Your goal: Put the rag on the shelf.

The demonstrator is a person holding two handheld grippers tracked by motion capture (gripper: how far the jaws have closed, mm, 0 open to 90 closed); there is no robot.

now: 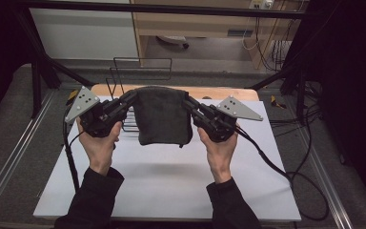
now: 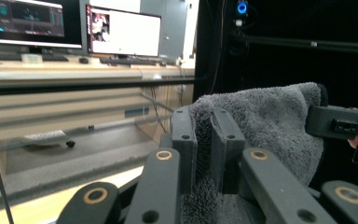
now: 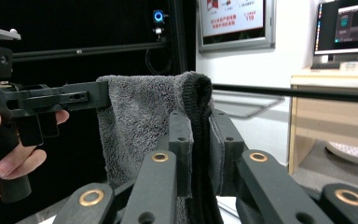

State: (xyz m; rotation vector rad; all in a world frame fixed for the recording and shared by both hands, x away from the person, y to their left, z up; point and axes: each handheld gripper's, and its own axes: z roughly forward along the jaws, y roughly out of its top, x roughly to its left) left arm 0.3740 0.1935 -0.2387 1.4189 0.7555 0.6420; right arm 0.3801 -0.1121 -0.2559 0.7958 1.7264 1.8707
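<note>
Nearest, the person's hands grip both tools above the white table. The left gripper and right gripper each have their jaws pinched closed on an upper corner of the grey towel, which hangs between them over the table's far half. Behind stands a wire rack. The monitor text is unreadable.

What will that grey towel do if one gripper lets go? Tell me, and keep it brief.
The towel is probably floppy: it hangs slack from the left gripper and right gripper, so the freed side would likely drop. Its fluffy pile suggests it is not slippery, so the other jaws should keep hold. It looks light, since only the top edge is pinched.
</note>
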